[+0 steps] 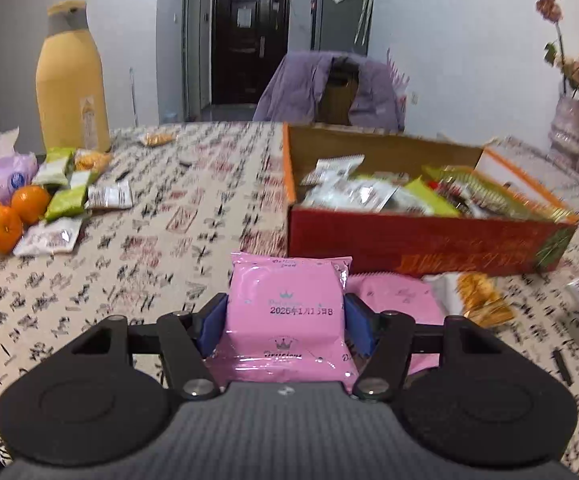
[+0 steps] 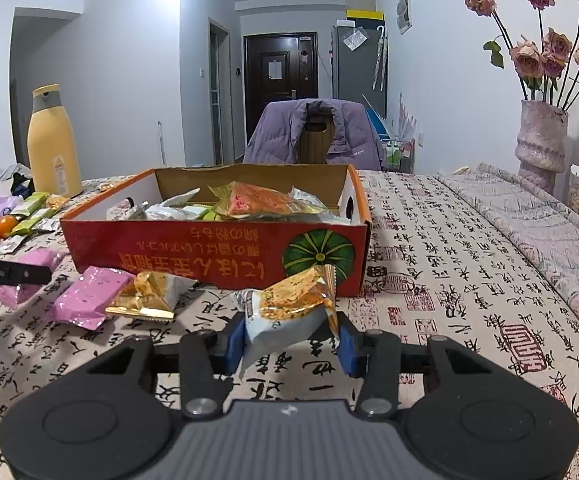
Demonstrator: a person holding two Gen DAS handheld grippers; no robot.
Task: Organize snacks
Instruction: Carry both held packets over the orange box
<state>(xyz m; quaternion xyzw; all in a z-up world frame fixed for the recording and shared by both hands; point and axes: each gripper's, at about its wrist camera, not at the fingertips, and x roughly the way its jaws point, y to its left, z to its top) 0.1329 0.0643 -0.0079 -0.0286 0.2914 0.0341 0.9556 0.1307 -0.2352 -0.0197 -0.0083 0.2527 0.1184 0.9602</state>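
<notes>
Pink glossy snack pack w/ crown print & stamped date sits clamped between blue pads of left tool, just above the table, near the red box of snacks. Right tool pinches a crinkled gold & white packet in front of that box.

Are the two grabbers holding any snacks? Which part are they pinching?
Yes, both. The left gripper pinches a pink snack packet by its two side edges. The right gripper pinches a gold and white snack packet by the sides of its lower end.
</notes>
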